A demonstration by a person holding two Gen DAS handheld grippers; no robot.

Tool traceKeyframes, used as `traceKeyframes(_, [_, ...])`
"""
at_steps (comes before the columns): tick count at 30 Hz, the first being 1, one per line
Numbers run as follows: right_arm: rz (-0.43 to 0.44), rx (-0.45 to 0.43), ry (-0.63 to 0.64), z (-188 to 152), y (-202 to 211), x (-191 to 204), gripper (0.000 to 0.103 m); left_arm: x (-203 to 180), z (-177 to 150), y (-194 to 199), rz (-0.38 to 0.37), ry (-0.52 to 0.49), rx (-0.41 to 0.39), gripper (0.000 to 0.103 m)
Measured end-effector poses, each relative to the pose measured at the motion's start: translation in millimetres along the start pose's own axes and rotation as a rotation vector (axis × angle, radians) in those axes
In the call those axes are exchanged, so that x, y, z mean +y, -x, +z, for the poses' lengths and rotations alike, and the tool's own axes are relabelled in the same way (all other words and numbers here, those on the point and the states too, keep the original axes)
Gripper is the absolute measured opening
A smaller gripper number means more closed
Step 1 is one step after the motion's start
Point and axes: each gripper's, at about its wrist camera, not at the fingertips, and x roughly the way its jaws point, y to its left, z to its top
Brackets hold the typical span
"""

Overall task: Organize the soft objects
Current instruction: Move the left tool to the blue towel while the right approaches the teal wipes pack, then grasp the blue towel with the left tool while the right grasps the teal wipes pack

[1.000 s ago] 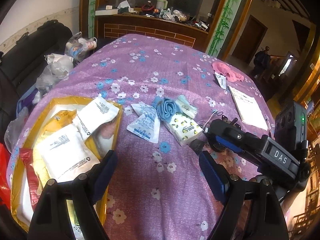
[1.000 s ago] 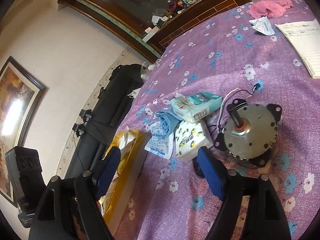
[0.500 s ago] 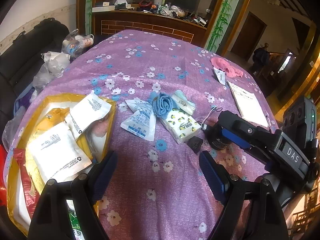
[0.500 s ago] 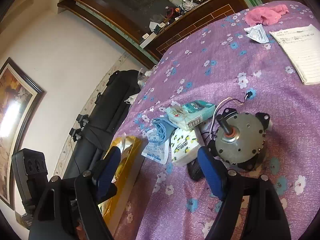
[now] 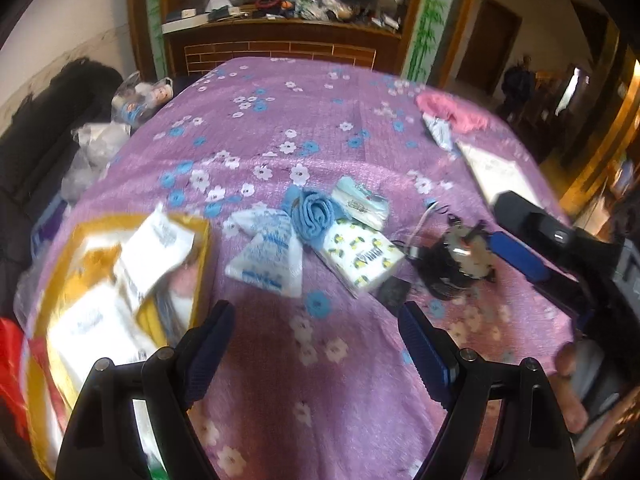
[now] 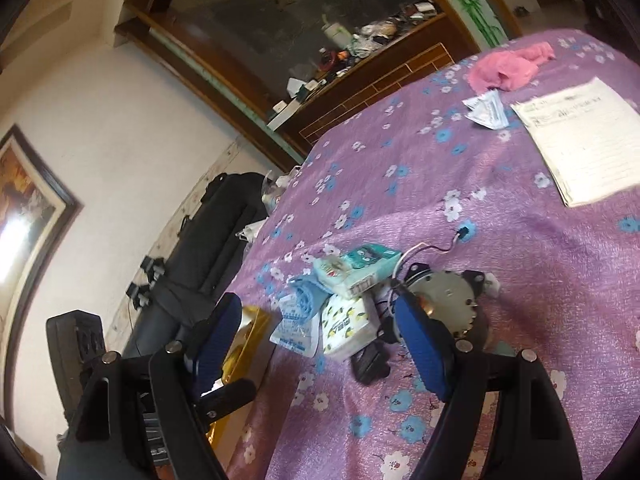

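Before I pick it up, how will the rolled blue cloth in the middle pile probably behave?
The rolled blue cloth looks soft, so it would likely squash between the pads. It is a loose spiral with nothing tying it, so it may unroll or droop when lifted. It touches the lemon-print tissue pack, which might shift too.

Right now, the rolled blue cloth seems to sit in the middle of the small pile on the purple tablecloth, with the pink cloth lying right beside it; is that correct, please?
Not quite. The rolled blue cloth is in the pile on the purple tablecloth, but the pink cloth lies apart, at the table's far side by the paper pad. The left wrist view shows this.
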Motion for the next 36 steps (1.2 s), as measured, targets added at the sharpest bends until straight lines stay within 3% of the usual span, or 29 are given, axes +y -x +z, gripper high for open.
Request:
traceKeyframes(6, [-0.004, -0.011, -0.075, 5.1, 1.9, -16.1, 0.079, -9.2, 44.2, -26.6, 0.029, -0.038, 0.038, 0.086])
traceKeyframes(9, [0.004, -0.015, -0.102, 7.4, 3.8, -22.3, 0.079, -9.1, 63.4, -53.1, 0.080, -0.046, 0.065, 0.078])
traceKeyframes(11, [0.013, -0.010, -0.112, 8.4, 2.8, -24.7, 0.079, -7.6, 70.3, -74.2, 0.097, -0.048, 0.100, 0.066])
traceKeyframes(13, [0.017, -0.002, -0.108, 7.6, 1.1, -23.5, 0.079, -5.8, 73.4, -92.7, 0.109, -0.058, 0.139, 0.037])
traceKeyframes(15, [0.021, 0.009, -0.101, 6.5, -0.6, -21.6, 0.079, -1.1, 71.3, -103.8, 0.087, -0.047, 0.179, 0.020])
traceKeyframes(17, [0.028, 0.019, -0.092, 5.1, -1.3, -19.1, 0.079, 2.8, 69.1, -100.2, 0.075, -0.032, 0.169, 0.015])
traceKeyframes(20, [0.034, 0.030, -0.079, 3.6, -3.5, -15.6, 0.079, 10.1, 66.8, -79.9, 0.064, -0.001, 0.112, 0.014])
traceKeyframes(24, [0.037, 0.045, -0.049, 0.1, -6.6, -9.2, 0.079, 23.2, 47.8, -41.6, -0.013, 0.059, 0.065, 0.014])
traceKeyframes(31, [0.061, 0.065, -0.001, -1.1, -6.8, 9.4, 0.079, 34.9, -31.0, 16.3, -0.126, 0.113, 0.003, 0.014])
traceKeyframes(36, [-0.005, 0.145, 0.031, 25.4, -26.9, 47.6, 0.079, 42.5, -71.2, 25.3, -0.144, 0.161, 0.001, 0.014])
